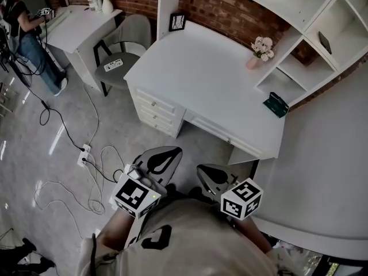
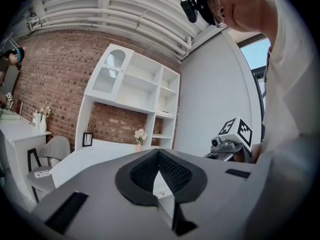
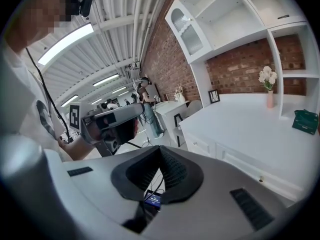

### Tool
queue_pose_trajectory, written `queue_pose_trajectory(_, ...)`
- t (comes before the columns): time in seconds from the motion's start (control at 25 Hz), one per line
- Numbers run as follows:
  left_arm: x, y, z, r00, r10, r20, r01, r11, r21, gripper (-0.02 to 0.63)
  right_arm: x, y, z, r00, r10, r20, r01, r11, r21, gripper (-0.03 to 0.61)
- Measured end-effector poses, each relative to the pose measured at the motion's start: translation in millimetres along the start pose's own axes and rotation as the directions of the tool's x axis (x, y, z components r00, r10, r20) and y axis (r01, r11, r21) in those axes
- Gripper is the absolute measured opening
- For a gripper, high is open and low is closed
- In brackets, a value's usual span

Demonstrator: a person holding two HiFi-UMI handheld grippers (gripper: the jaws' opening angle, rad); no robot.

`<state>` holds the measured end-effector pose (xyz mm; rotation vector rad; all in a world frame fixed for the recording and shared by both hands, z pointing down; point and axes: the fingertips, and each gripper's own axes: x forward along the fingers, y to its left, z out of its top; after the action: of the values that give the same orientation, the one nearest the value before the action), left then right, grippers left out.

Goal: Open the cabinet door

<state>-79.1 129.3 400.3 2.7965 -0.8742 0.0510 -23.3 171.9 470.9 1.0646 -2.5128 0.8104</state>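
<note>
- Left gripper (image 1: 165,155) and right gripper (image 1: 213,175): jaws pressed together, nothing held.
- Both hang well short of the cabinet (image 1: 322,171) (door untouched), so the whole opening remains.

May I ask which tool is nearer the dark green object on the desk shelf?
Right. The right tool is below-left of the dark green object; the left tool lies farther left.

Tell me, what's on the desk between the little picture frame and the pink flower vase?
Nothing. In the head view the white desk top is bare between the picture frame and the flower vase.
</note>
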Motion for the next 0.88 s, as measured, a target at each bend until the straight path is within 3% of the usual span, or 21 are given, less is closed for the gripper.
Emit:
queue_pose_trajectory(0.24, 13.6, -2.5, 1.0, 0.999, -0.020, -0.039, 0.020, 1.000, 0.012, 0.017, 7.1, -10.0, 8.2, 1.000, 0.032, -0.001, -0.032, 0.999, 0.007, 0.021)
queue_pose_trajectory(0.56, 44.4, 1.6, 1.5, 0.999, 0.008, -0.051, -0.006, 0.998, 0.055, 0.017, 16.4, -30.4, 21.4, 0.994, 0.106, -0.012, -0.107, 0.994, -0.027, 0.021)
queue_pose_trajectory(0.88, 90.5, -10.0, 10.6, 0.998, 0.006, -0.061, 0.000, 0.996, 0.088, 0.017, 5.2, -70.0, 39.8, 0.992, 0.121, 0.034, -0.120, 0.993, -0.017, 0.021)
